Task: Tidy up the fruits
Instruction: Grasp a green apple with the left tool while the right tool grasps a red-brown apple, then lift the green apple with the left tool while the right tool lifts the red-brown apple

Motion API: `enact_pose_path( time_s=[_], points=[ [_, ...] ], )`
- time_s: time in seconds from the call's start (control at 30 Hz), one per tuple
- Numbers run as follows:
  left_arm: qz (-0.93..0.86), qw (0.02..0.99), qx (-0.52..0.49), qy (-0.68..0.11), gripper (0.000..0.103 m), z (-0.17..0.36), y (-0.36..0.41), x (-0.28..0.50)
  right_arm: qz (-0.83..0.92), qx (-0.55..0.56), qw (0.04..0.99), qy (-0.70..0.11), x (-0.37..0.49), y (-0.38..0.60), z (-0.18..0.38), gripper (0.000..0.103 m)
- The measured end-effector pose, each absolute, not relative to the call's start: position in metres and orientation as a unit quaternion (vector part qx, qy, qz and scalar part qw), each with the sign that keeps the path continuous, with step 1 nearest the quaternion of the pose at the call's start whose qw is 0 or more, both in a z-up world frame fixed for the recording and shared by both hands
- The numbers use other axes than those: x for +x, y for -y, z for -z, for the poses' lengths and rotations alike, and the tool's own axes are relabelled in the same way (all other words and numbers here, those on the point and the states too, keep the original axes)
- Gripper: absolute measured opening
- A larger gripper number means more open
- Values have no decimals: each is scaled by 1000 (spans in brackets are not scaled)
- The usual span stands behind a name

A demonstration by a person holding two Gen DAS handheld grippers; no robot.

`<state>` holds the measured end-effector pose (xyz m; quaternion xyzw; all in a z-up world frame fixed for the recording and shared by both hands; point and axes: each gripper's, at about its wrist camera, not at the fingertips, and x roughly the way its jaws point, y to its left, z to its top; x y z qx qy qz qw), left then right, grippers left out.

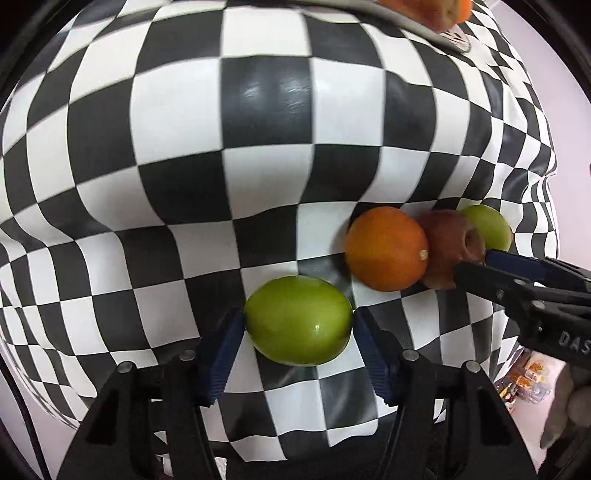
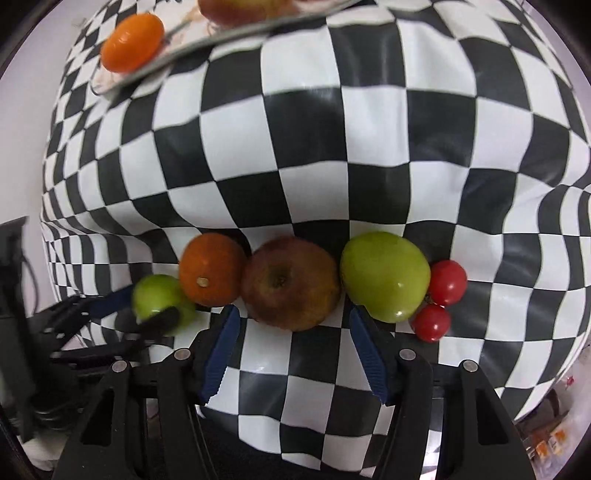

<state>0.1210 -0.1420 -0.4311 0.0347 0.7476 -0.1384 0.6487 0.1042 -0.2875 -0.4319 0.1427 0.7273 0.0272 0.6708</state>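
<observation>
My left gripper (image 1: 297, 317) is shut on a smooth green fruit (image 1: 298, 320); both blue pads press its sides on the chequered cloth. The right wrist view shows that gripper (image 2: 151, 306) with the fruit (image 2: 159, 295) at the left end of a row. The row continues with an orange (image 2: 212, 269), a red-brown apple (image 2: 290, 284), a bigger green apple (image 2: 384, 275) and two red tomatoes (image 2: 447, 282). My right gripper (image 2: 293, 314) stands half open over the apple's near edge, with a slim gap at each pad. It enters the left wrist view (image 1: 472, 264) beside that apple (image 1: 448, 240).
A grey-rimmed tray (image 2: 221, 35) lies at the far side with an orange fruit (image 2: 133, 42) and a reddish apple (image 2: 236, 9) on it. The black and white cloth (image 2: 332, 147) between tray and row is bare. The table edge drops away close behind the grippers.
</observation>
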Motion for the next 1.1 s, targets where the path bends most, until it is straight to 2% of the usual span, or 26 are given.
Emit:
enact_pose_path(
  time_s=[0.13,0.33,0.53,0.67,0.87,1.1],
  points=[
    [134,644,10,-753,61,443,136,123,-30,154,670,-726,108,279,449,65],
    [128,647,23,-752,60,438,148,136,-18,101,687,-719,112,259,455,65],
    [134,652,47,-745,59,422,162,130,-40,112,682,-722,93,253,439,64],
    [138,641,33,-754,62,432,159,131,-52,110,677,-725,81,252,434,64],
    [133,640,36,-756,63,441,164,139,-33,158,677,-718,92,262,457,68],
    [133,622,-18,-772,61,456,164,134,-26,132,656,-743,92,238,480,69]
  ],
)
